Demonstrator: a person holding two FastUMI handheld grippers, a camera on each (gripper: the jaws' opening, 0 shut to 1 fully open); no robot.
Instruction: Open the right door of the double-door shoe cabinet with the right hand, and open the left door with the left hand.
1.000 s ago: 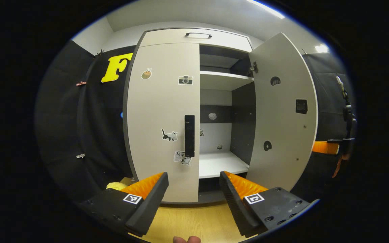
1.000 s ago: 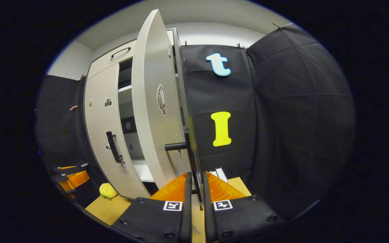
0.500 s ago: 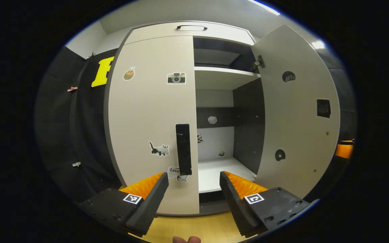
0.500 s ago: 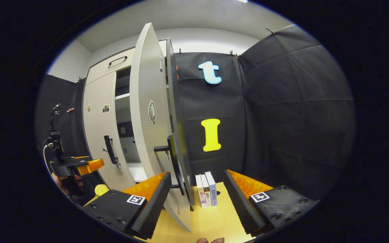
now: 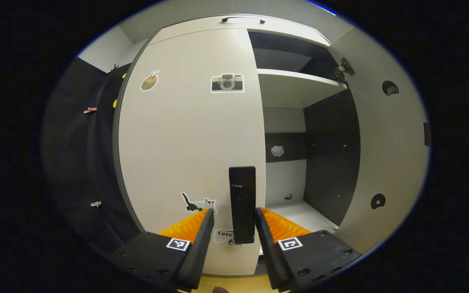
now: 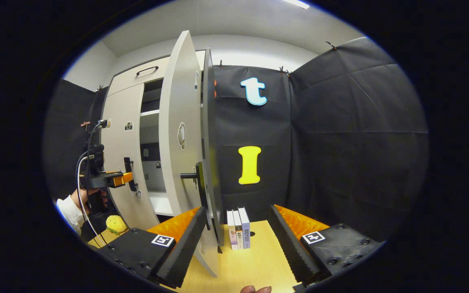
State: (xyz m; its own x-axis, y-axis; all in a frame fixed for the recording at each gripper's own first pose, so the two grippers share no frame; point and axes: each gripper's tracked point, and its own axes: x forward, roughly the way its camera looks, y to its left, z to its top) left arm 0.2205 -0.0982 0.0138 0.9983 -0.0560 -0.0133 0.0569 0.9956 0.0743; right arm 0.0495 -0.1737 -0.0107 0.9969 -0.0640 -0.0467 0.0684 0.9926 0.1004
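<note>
White left door (image 5: pixel 189 142) stays closed as your left gripper (image 5: pixel 234 224), jaws apart, has moved in around its black handle (image 5: pixel 242 203), while your right gripper (image 6: pixel 234 230), now spread, has released the open right door (image 6: pixel 179 134).

I can read only "Love" on a sticker (image 5: pixel 225 235) low on the closed cabinet door (image 5: pixel 185 142).
</note>
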